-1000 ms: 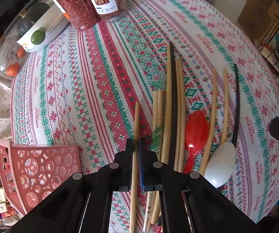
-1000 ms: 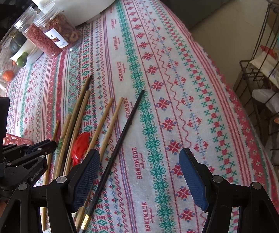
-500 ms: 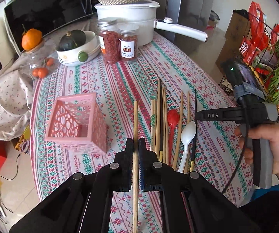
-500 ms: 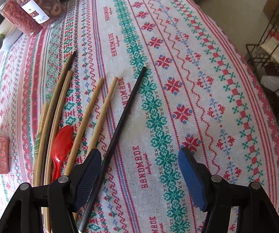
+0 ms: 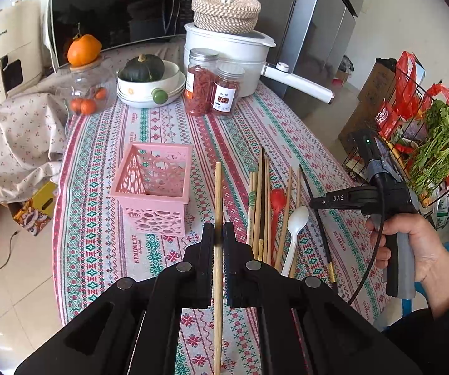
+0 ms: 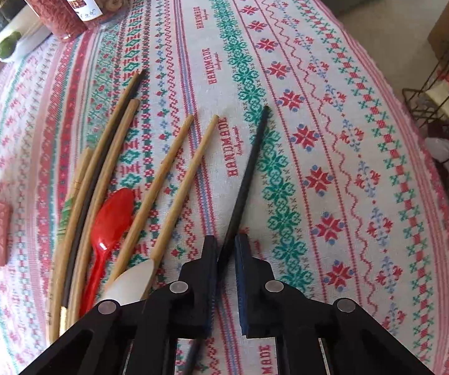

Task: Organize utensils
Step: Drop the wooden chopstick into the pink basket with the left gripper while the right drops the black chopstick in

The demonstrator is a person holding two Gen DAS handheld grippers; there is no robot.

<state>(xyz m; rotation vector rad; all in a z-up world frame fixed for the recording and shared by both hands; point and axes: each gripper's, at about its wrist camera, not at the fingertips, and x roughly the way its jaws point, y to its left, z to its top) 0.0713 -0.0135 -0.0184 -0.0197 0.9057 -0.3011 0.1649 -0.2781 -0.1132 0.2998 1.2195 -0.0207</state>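
- The left gripper (image 5: 219, 234) is clenched on a wooden chopstick (image 5: 218, 206), which stands out between the jaws and points away over the table.
- The pink basket (image 5: 152, 187) stands just left of this chopstick on the patterned tablecloth (image 5: 106, 250), with its opening facing up.
- To do this step well, I think the chopstick must be turned nearly upright and its lower end brought over the opening before the fingers let go; if it goes in tilted, it may catch the rim or tip the light basket.
- The right gripper (image 6: 226, 250) has just been closing its jaws, and the black chopstick (image 6: 249, 168) now lies between them, near its thick end; the pads seem to press on it.
- This black chopstick should be lifted slowly, because the grip is far from its middle and the long end may swing.
- The other utensils lie in a row beside it: more chopsticks, a red spoon (image 6: 109, 225) and a white spoon (image 6: 130, 281).
- The white spoon is partly hidden by the right gripper, and the lower ends of both held chopsticks are cut off by the gripper bodies.
- The basket appears empty, but its bottom is not fully visible.
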